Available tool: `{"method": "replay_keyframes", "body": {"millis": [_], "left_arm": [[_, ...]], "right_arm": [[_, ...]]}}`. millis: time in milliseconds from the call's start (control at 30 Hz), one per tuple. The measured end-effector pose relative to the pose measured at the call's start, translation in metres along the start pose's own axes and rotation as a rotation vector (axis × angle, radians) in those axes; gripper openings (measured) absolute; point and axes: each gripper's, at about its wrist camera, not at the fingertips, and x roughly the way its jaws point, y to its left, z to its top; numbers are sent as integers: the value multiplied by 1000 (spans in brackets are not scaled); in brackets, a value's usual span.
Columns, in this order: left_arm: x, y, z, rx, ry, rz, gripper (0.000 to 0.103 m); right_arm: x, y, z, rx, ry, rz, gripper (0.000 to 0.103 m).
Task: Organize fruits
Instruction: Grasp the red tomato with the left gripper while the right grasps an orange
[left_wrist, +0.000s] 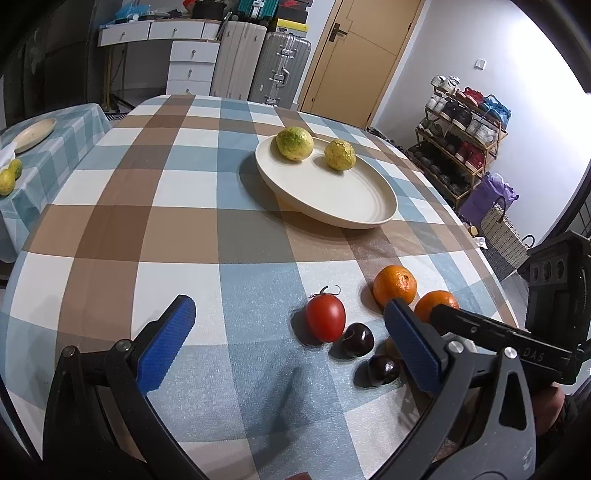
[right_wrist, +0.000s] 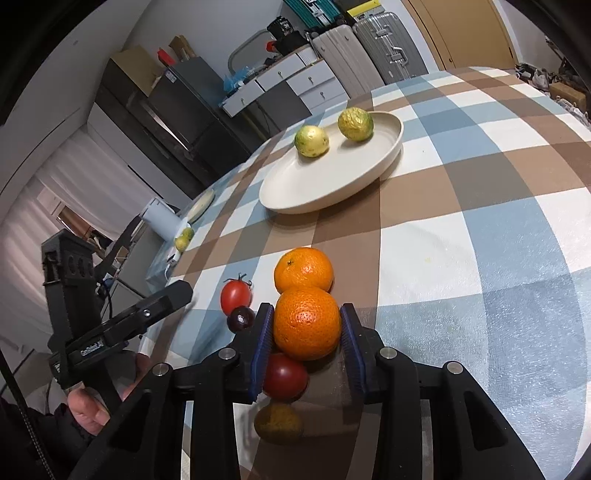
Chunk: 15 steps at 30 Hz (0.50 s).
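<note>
While both hand-held grippers sit low over the near edge of the worktop (right_wrist: 480, 155), we see the right hand-held gripper (right_wrist: 307, 345) clamped on the near orange (right_wrist: 306, 323), blue pads pressed against both its sides. Orange rests on the checked cloth, touching the far orange (right_wrist: 303, 269) just behind it. Under the right gripper, closer to the near edge, lie a dark red plum-like fruit (right_wrist: 285, 376) and a brownish-green fruit (right_wrist: 277, 422), partly hidden by the jaws. Red tomato (right_wrist: 235, 295) with stem sits left of the oranges, a dark cherry (right_wrist: 241, 318) touching or just beside it; we can't tell which.

Left hand-held gripper (left_wrist: 288, 343) hangs released, jaws wide apart, nothing between them, over the blue patch near the same edge. From its view the tomato (left_wrist: 325, 317), two dark cherries (left_wrist: 357, 339) and both oranges cluster toward the right side of the near edge.

Cream plate (right_wrist: 295, 192) stands nearer the worktop's middle, well apart from the cluster, carrying two yellow-green citrus fruits (right_wrist: 311, 141), not touching each other. A hand (right_wrist: 92, 410) grips the left gripper's handle.
</note>
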Motion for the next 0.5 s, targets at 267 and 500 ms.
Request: {"method": "replay_keyframes", "body": {"millis": [267, 500], "left_arm": [[8, 3, 15, 9, 25, -28, 102], [30, -4, 18, 15, 119, -87, 99]], "right_arm": [[-17, -2, 3, -10, -61, 22, 37], [-31, -5, 7, -12, -103, 41, 37]]}}
